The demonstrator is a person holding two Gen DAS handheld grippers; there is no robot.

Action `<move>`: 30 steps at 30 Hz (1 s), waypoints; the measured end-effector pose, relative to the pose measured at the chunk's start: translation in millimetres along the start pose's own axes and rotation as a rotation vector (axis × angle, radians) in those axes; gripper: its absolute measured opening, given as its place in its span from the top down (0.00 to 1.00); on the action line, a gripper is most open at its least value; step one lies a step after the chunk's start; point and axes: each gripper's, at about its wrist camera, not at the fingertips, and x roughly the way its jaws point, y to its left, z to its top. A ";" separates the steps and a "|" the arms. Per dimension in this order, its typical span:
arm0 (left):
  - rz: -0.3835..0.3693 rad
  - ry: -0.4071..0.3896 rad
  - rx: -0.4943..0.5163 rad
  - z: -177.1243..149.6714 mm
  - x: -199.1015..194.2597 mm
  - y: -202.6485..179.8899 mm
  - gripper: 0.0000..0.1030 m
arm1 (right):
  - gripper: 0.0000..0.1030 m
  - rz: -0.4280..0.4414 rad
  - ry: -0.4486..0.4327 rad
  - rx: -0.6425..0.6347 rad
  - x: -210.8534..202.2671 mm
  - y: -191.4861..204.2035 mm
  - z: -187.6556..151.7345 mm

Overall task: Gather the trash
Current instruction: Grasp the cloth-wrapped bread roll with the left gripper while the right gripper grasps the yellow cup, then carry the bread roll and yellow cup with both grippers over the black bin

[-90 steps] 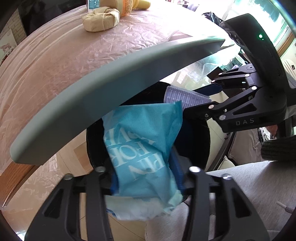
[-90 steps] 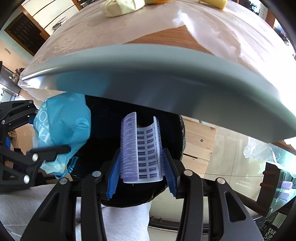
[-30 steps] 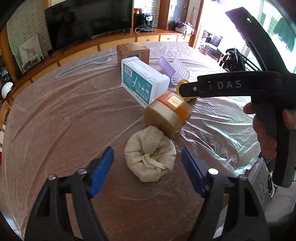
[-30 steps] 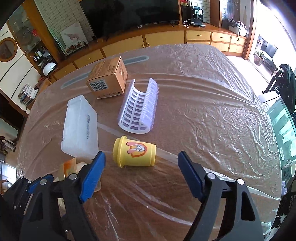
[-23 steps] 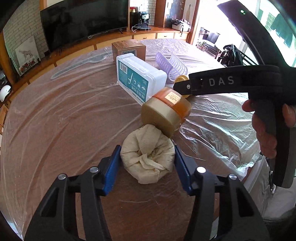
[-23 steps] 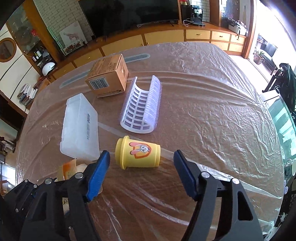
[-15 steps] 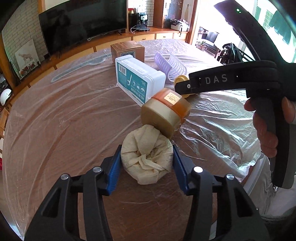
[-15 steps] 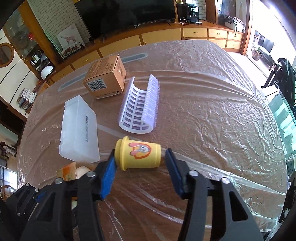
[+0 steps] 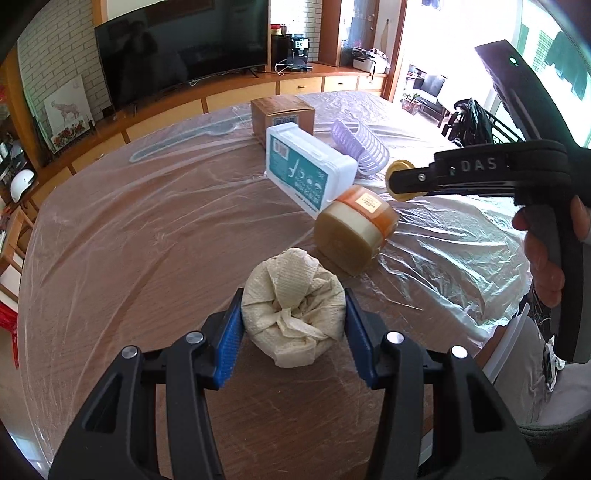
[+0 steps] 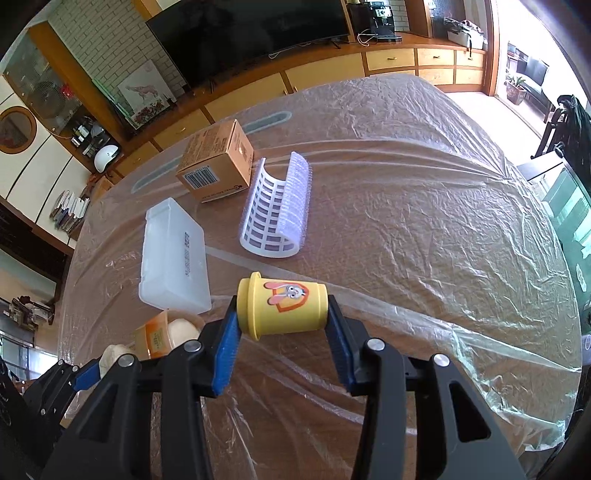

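Right now the left hand-held gripper (image 9: 293, 325) is clenched on a crumpled wad of paper towel (image 9: 293, 312), its blue pads (image 9: 229, 341) pressing the wad's two sides. Its jaws have just been closing, with the wad between them. The wad sits on the desk (image 9: 129, 240), which is covered with a wrinkled clear plastic sheet, and lies near the desk's near edge.

Likewise, the right hand-held gripper (image 10: 282, 326) grasps a yellow cup (image 10: 282, 308) printed with a cartoon rabbit. The cup lies on its side, rim end against the left pad (image 10: 225, 352) and base against the right one. These jaws too have just been closing around the cup.

Just behind the wad, a round orange-lidded jar (image 9: 356, 229) lies tipped on its side; whether it touches the wad cannot be told. Beyond the jar lies a white plastic case with a teal label (image 9: 308, 171), and behind that a brown cardboard box (image 9: 282, 114). A lilac ribbed plastic piece (image 9: 360, 146), curved like a half cylinder, rests beside the case and the box.

In the left wrist view a person's hand (image 9: 546, 254) grips the black handle of the right hand-held gripper at the right side of the frame. A dark television (image 10: 240, 33) stands on a long wooden cabinet against the brick wall behind the desk.
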 end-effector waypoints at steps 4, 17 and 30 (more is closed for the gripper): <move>-0.002 -0.004 -0.031 -3.1 -5.3 7.8 0.50 | 0.58 0.009 -0.003 -0.014 -6.9 0.8 -3.2; -0.010 -0.022 -0.121 -5.6 -19.6 34.6 0.50 | 0.58 0.069 -0.005 -0.077 -31.0 8.7 -17.9; -0.037 -0.048 -0.150 -14.8 -46.5 40.2 0.50 | 0.58 0.154 -0.021 -0.155 -67.4 29.7 -40.3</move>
